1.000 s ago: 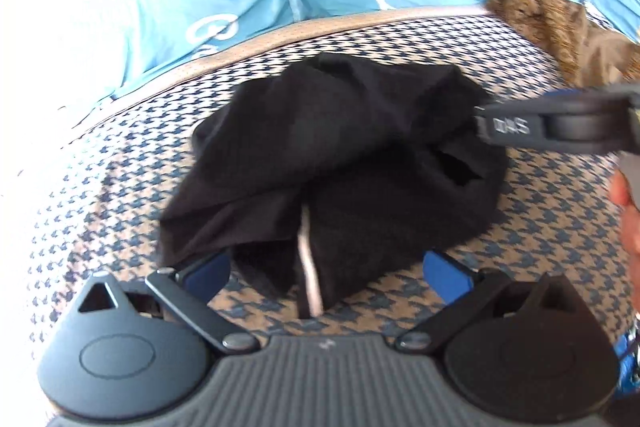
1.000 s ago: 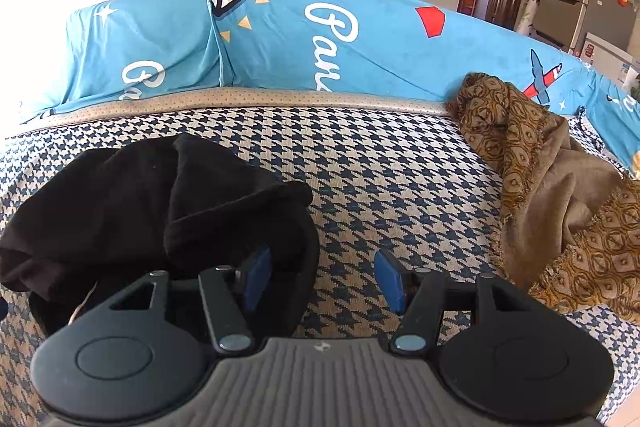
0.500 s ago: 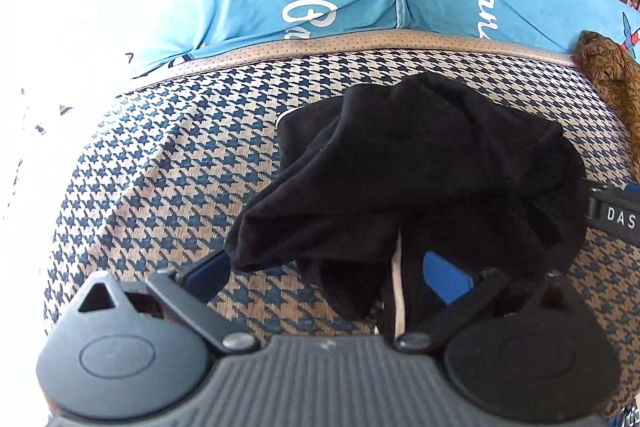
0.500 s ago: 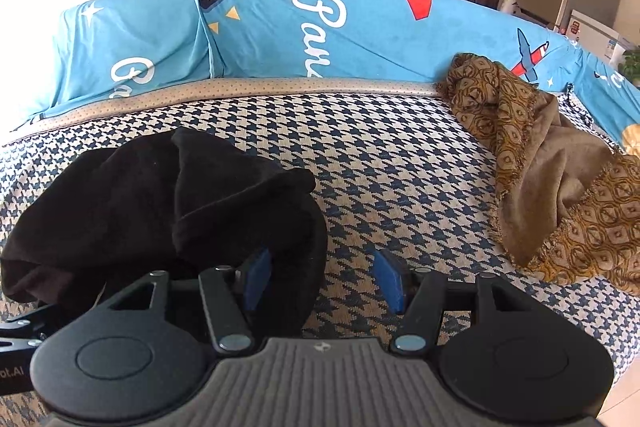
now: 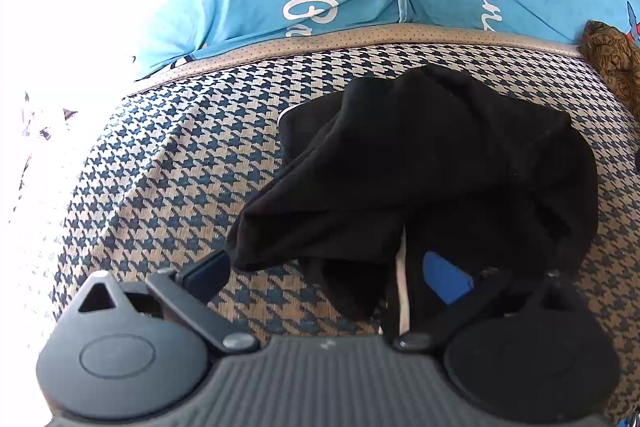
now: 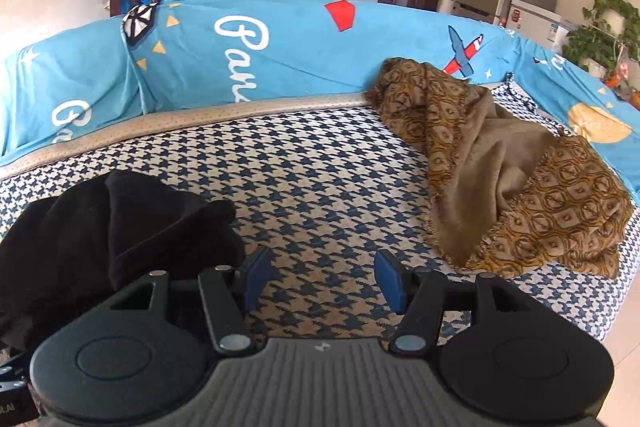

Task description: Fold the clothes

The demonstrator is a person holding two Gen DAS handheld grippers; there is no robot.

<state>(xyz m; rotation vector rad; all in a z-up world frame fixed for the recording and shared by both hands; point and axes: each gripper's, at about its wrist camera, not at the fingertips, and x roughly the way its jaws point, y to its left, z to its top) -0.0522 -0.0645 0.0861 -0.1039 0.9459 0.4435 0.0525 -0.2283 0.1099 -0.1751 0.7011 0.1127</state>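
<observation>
The black garment [image 5: 420, 163] lies in a crumpled heap on the houndstooth sofa seat [image 5: 168, 163], and the whole next move hangs on where it sits relative to each pair of jaws. In the left wrist view, the left gripper [image 5: 324, 269] is right on top of it: the heap fills the frame from about twelve through to three o'clock, and its near hem drapes down between the two blue pads. The jaws stand wide apart there, one pad clear on the seat at nine o'clock, the other half buried against dark cloth, nothing pinched as far as I can see.

Over in the right wrist view, the right gripper [image 6: 322, 279] has its jaws parted too, with only bare houndstooth between them. The black garment [image 6: 108, 235] sits off at nine to ten o'clock from those jaws, its edge just beside the inner pad, not between the pads. So the left hand is the nearer one, I'd judge, and the right needs to swing leftward to find an edge.

The garment's long axis seems to run roughly across the seat, parallel to the blue sofa cover [image 6: 280, 55]. It looks soft, matte, thickly bunched, with a white strip [image 5: 402, 291] showing at the near fold. A brown patterned scarf [image 6: 512, 163] waits at two o'clock, well apart.
</observation>
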